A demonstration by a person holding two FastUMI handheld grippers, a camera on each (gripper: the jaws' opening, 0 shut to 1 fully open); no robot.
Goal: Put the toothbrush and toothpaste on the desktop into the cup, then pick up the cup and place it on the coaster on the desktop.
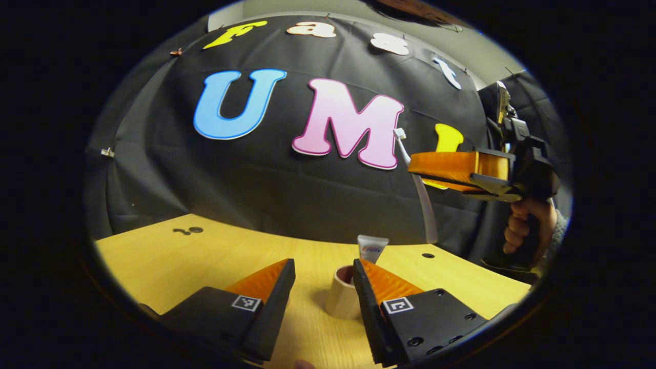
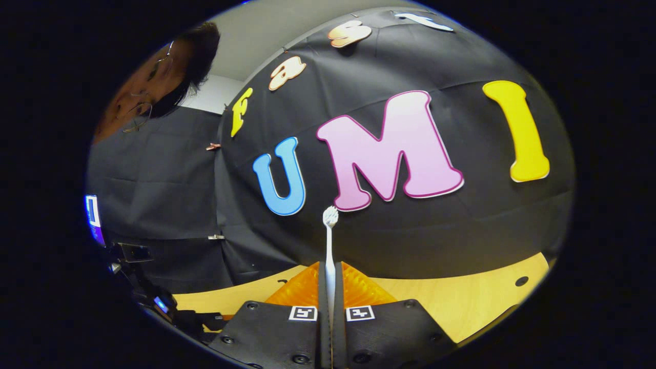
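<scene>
R tool (image 2: 330,287) grips toothbrush (image 2: 330,241).

Cup (image 1: 342,296) on the desktop (image 1: 205,256), between the parted fingers of the left gripper (image 1: 322,287), nearer the right finger. Toothpaste (image 1: 372,248) upright in the cup, or perhaps just behind it. Right gripper (image 1: 417,165) up and to the right, well above the desktop, clamped on the toothbrush (image 1: 423,197). In the right gripper view, toothbrush (image 2: 330,246) standing head up between the closed fingers of the right gripper (image 2: 330,287).
</scene>
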